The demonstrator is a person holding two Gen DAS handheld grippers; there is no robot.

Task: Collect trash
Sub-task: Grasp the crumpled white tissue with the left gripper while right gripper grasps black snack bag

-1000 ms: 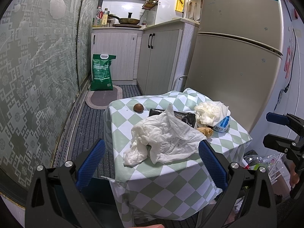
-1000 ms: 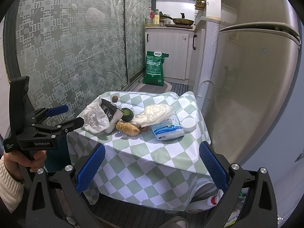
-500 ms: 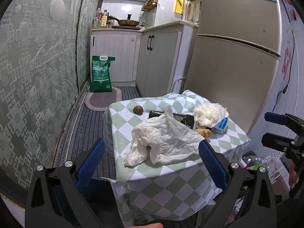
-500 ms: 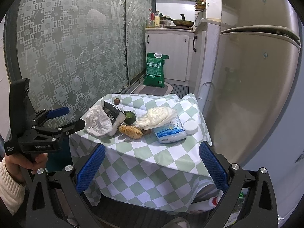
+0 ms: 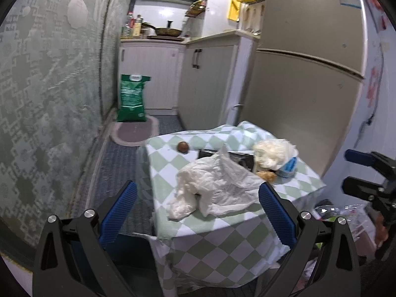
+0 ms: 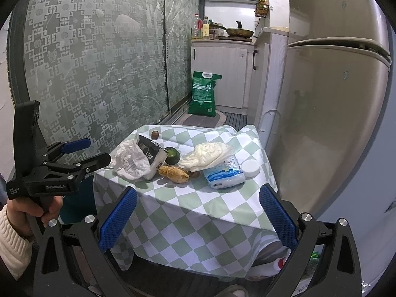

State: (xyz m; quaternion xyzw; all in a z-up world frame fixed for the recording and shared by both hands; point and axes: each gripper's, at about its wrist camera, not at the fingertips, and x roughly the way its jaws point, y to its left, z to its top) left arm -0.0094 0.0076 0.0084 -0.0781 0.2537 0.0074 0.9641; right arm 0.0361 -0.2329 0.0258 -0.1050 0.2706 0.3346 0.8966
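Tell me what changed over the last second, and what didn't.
Both grippers backed slightly away from the checkered table, which looks a little smaller in both views. Left gripper and right gripper took hold of nothing; jaws stayed open. The white plastic bag, tissue pack and other items lie unmoved.

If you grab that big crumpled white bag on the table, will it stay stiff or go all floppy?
Probably floppy: the crumpled white plastic bag lies in thin, loose folds, sagging over the checkered tablecloth. It likely weighs little. It drapes against the black packet, so lifting may nudge that.
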